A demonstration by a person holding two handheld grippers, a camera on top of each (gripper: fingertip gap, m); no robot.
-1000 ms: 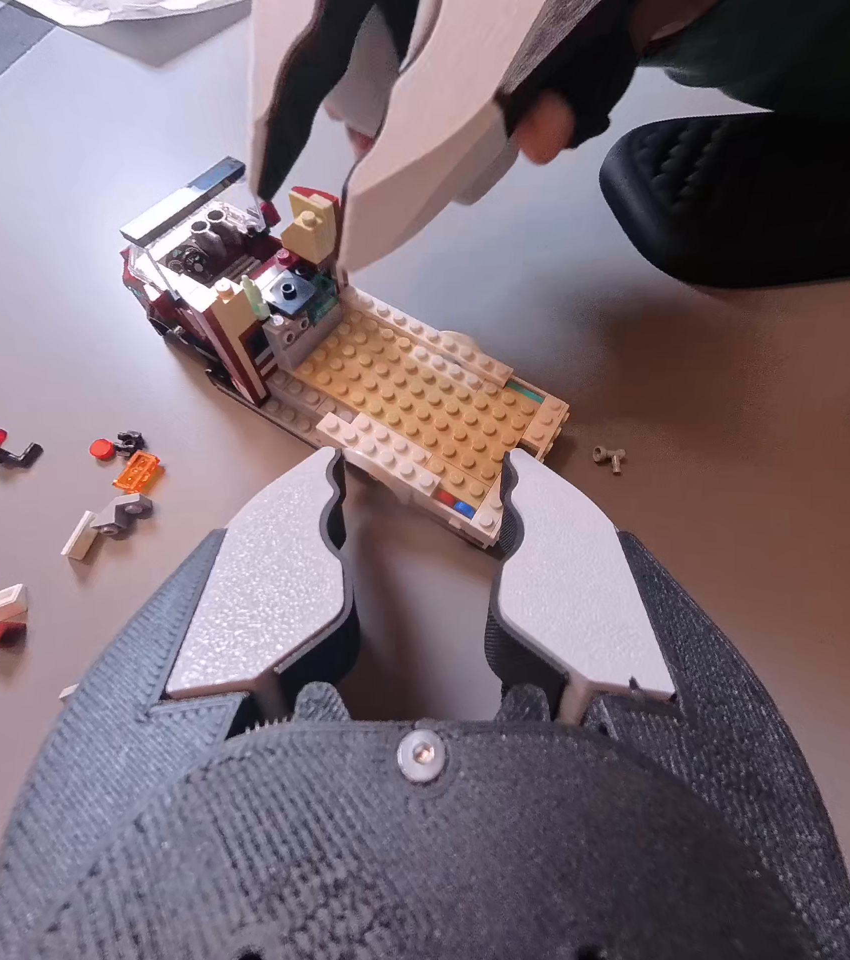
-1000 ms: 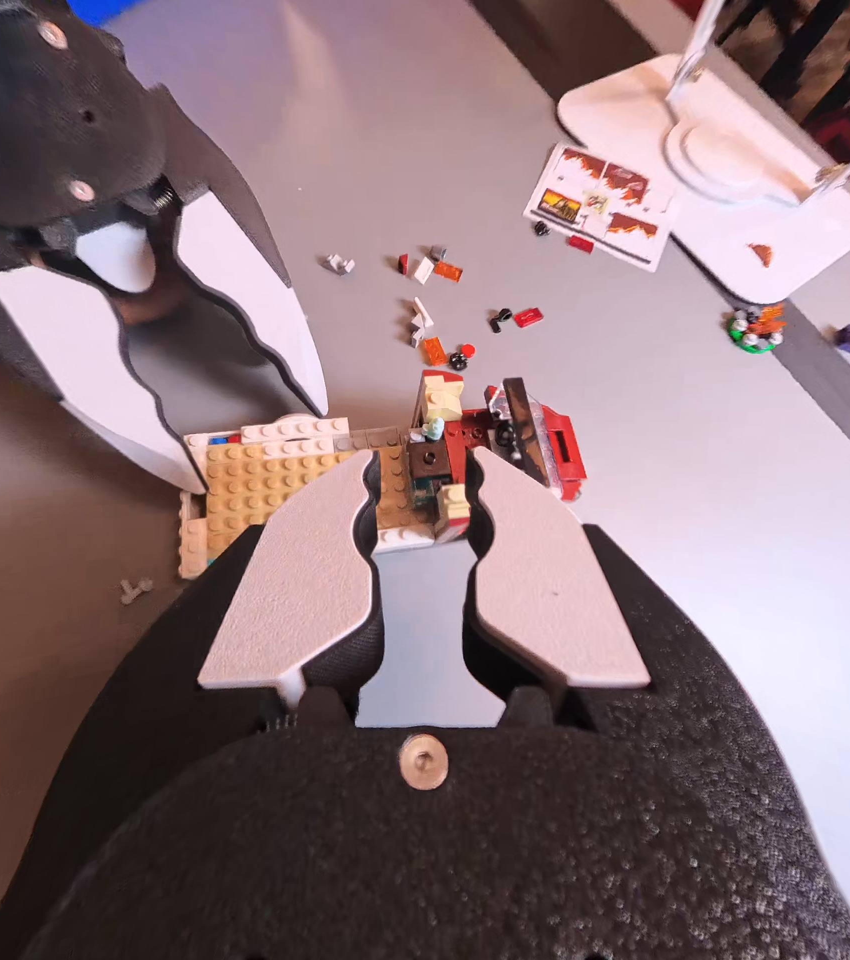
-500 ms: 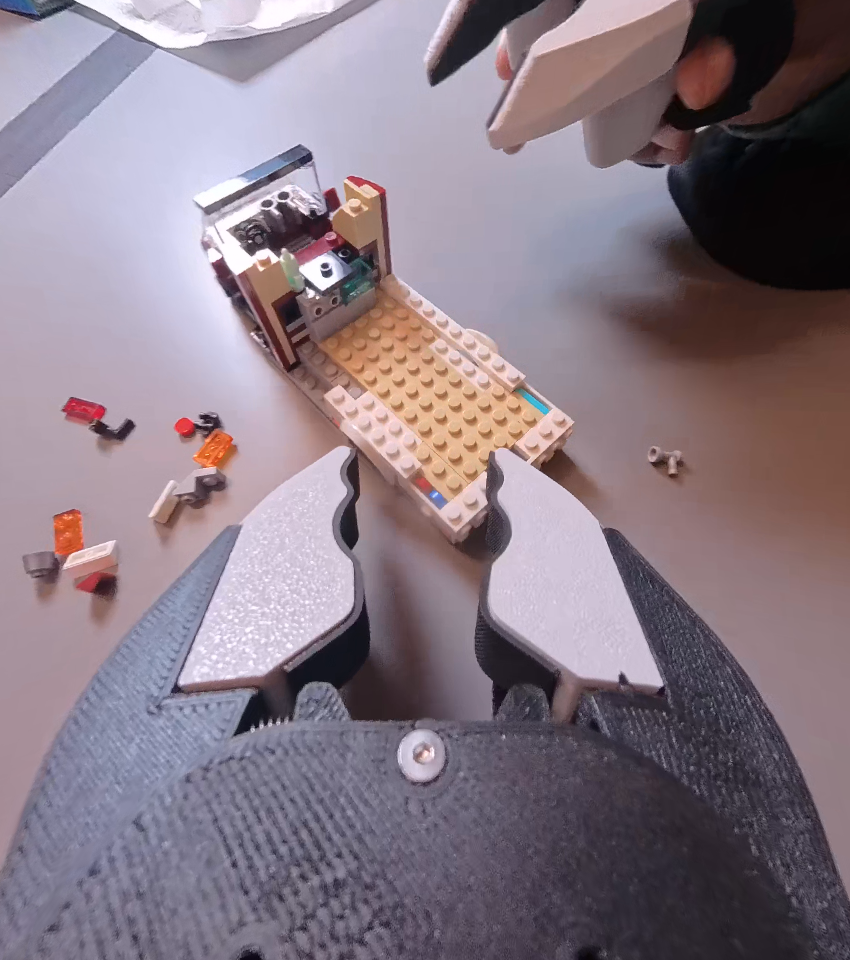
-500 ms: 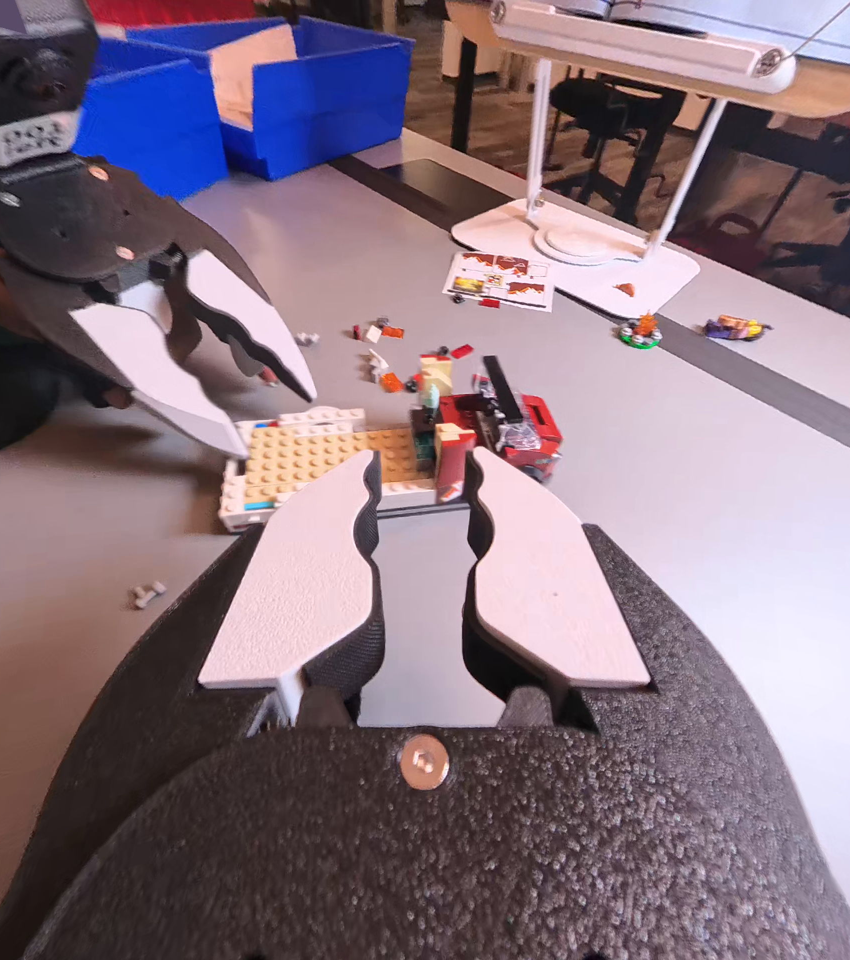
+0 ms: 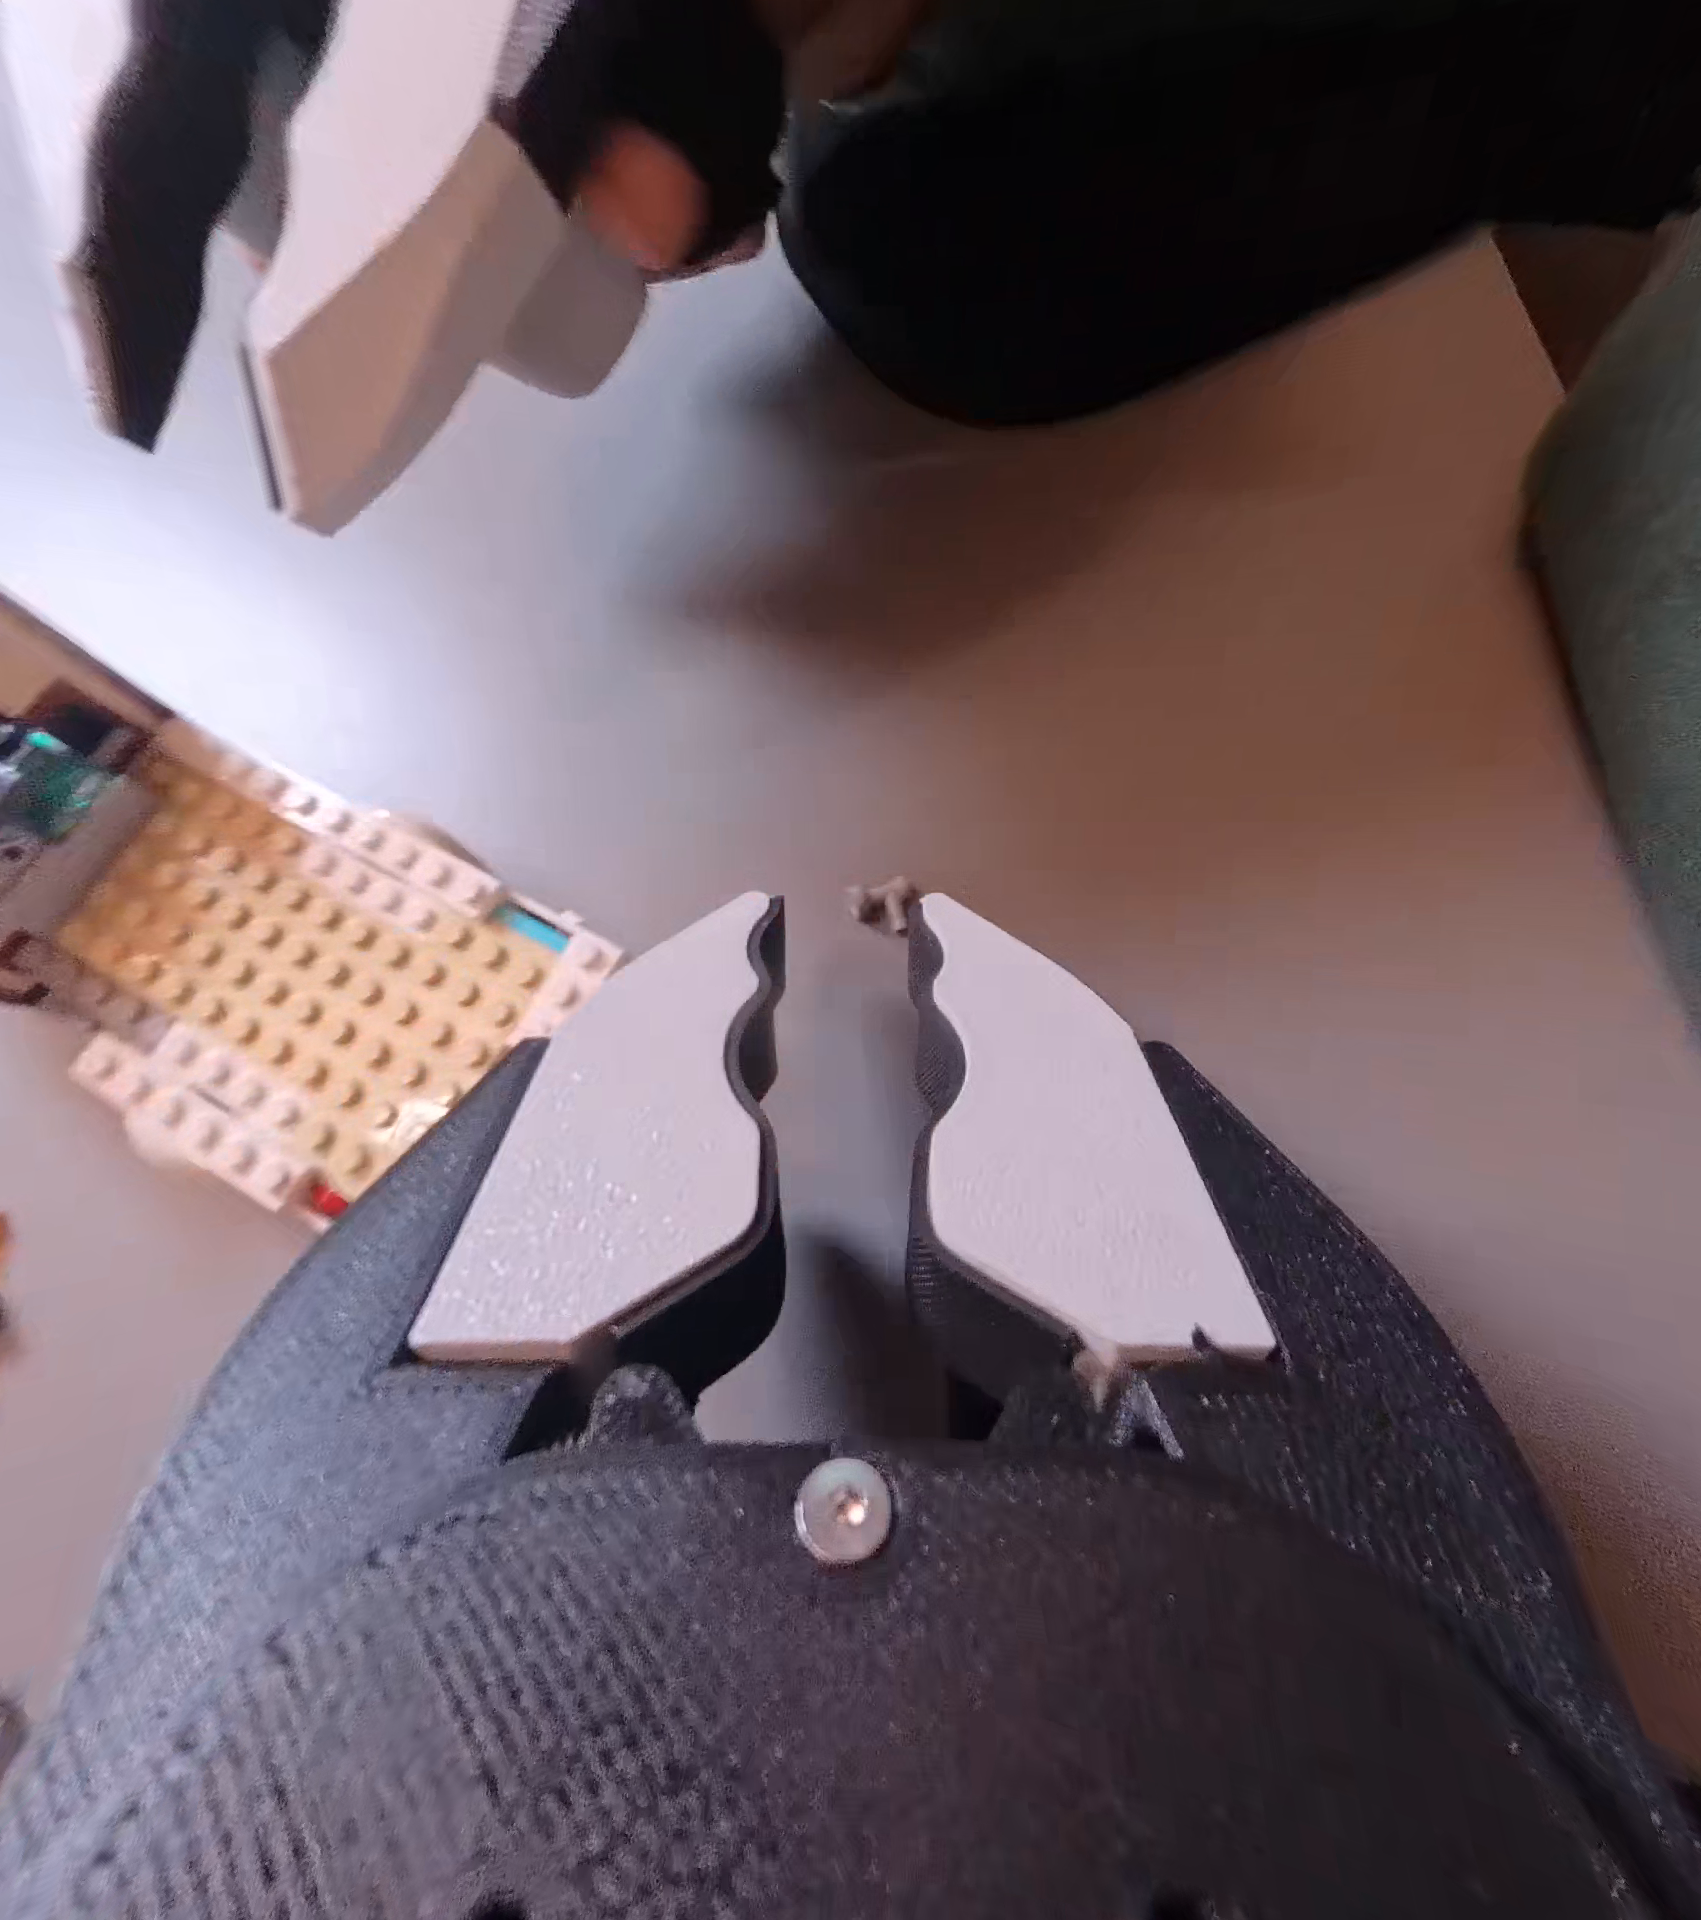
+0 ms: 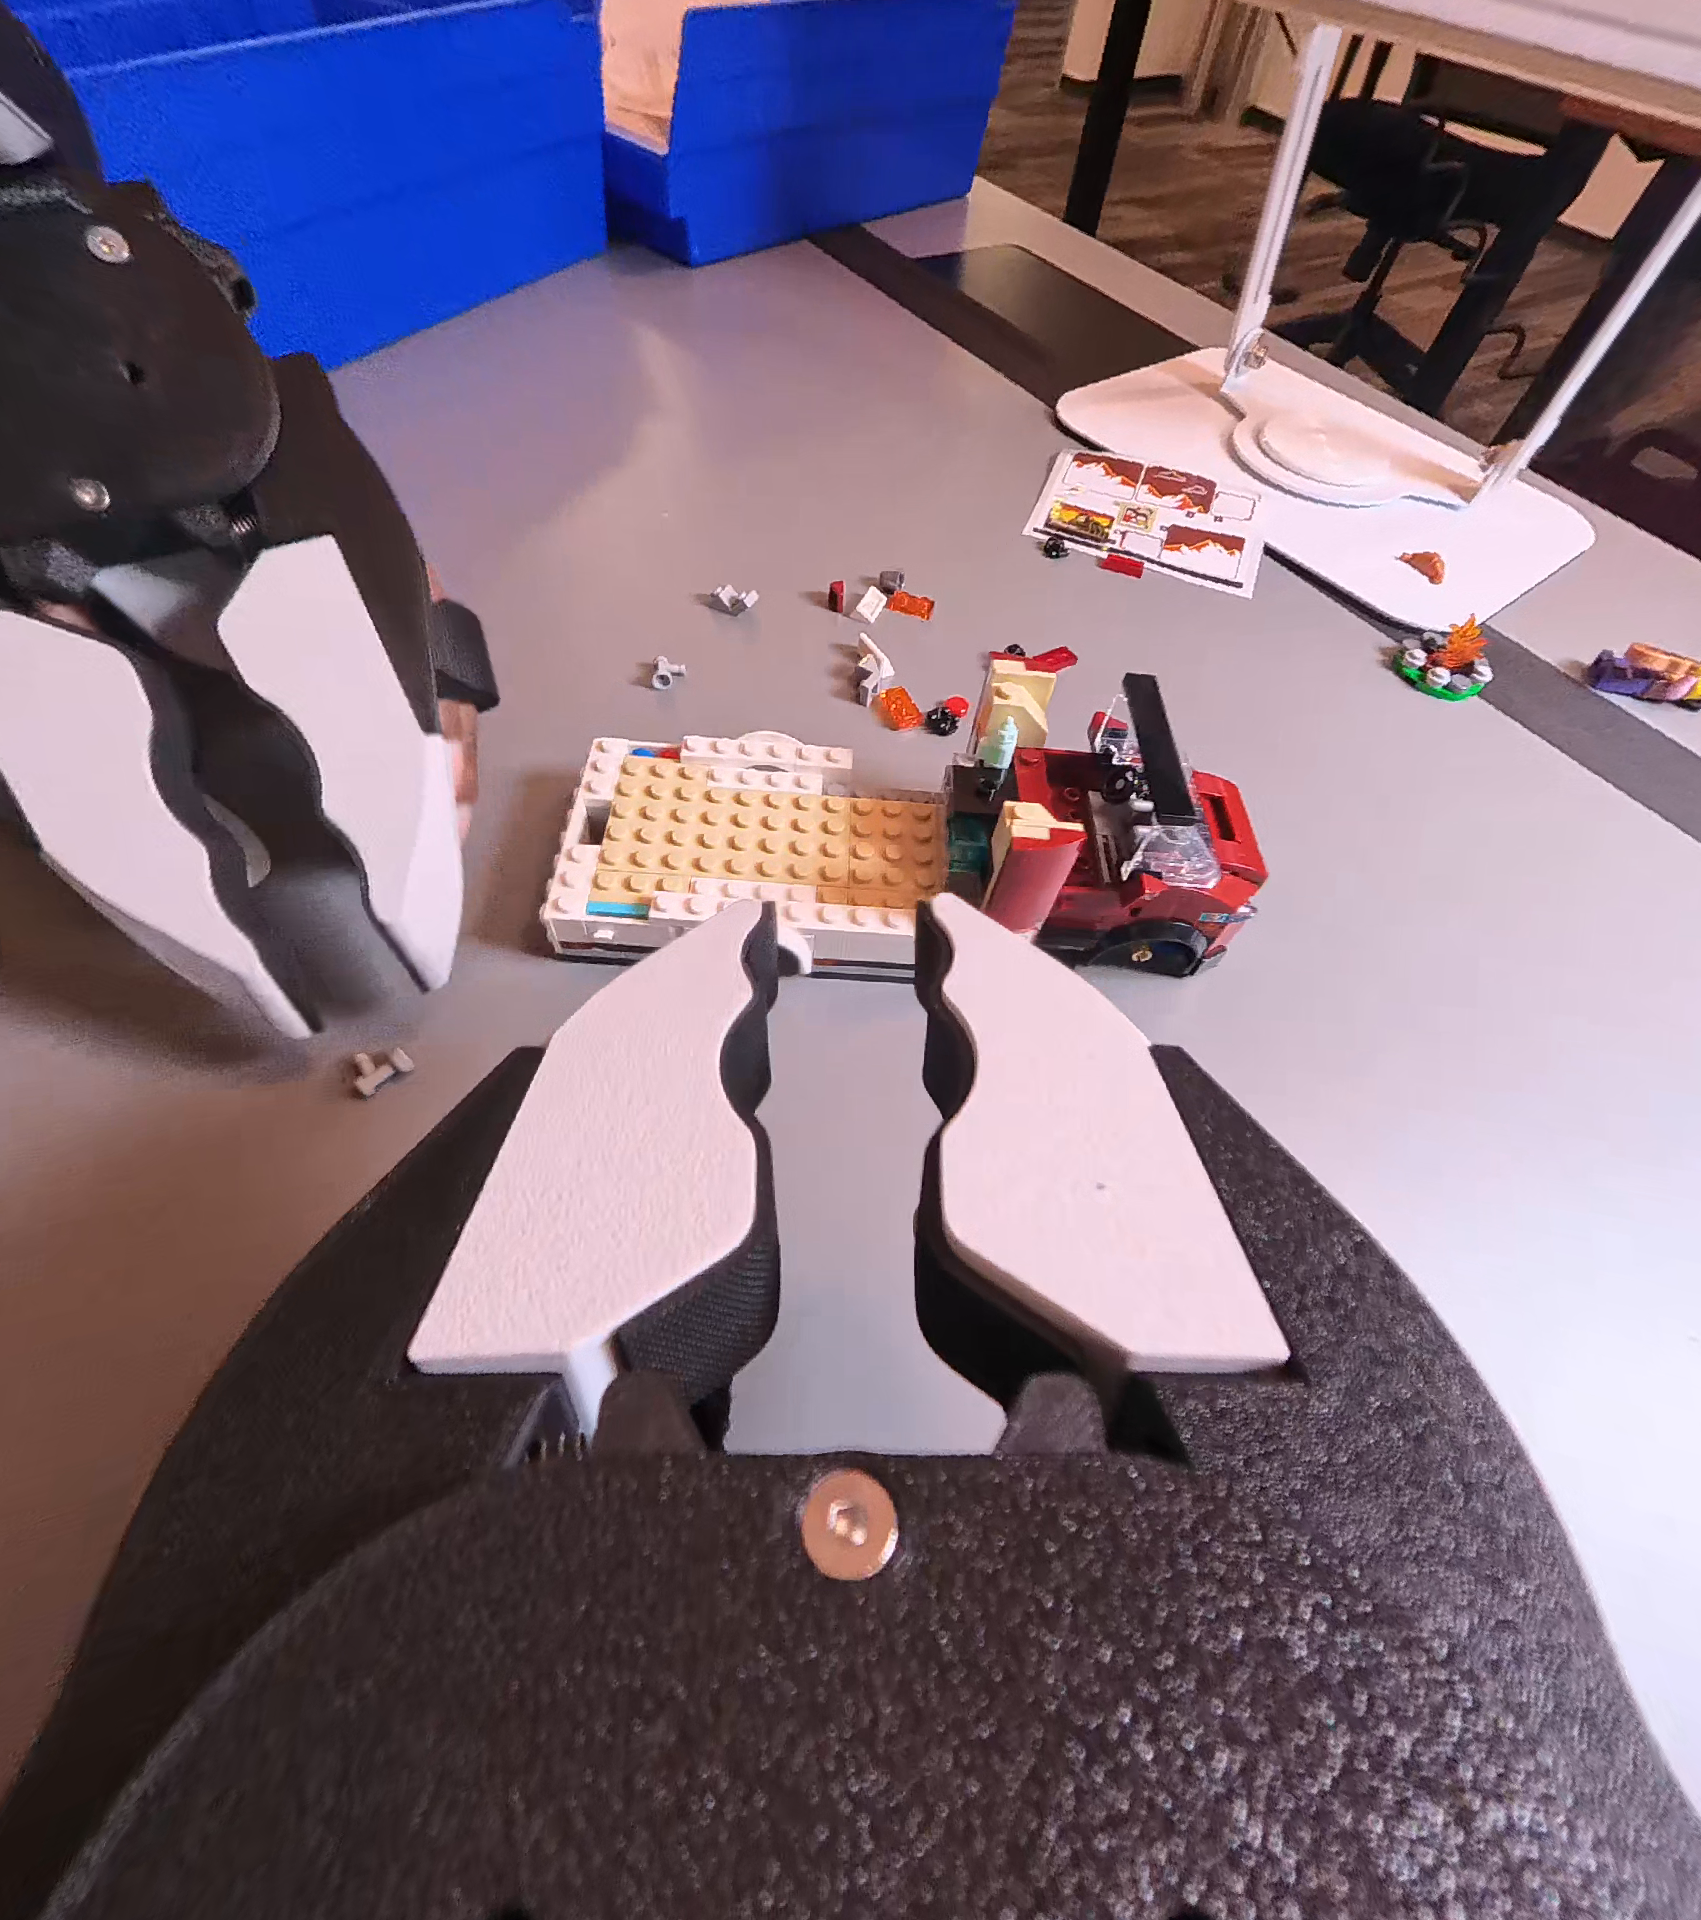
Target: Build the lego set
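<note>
our left tongs [image 5: 844, 914] hang released over the desk [image 5: 1189, 831], jaws parted with nothing between them, and the small grey piece [image 5: 882, 902] lies just off the right-hand tip. we should slide a touch right so it sits centred in the gap, lower until the tips reach the desk, then close gently (it looks light enough to skid). the right tongs [image 6: 846, 920] hover released and empty near the truck build [image 6: 887, 831], which stands on the desk, untouched.
</note>
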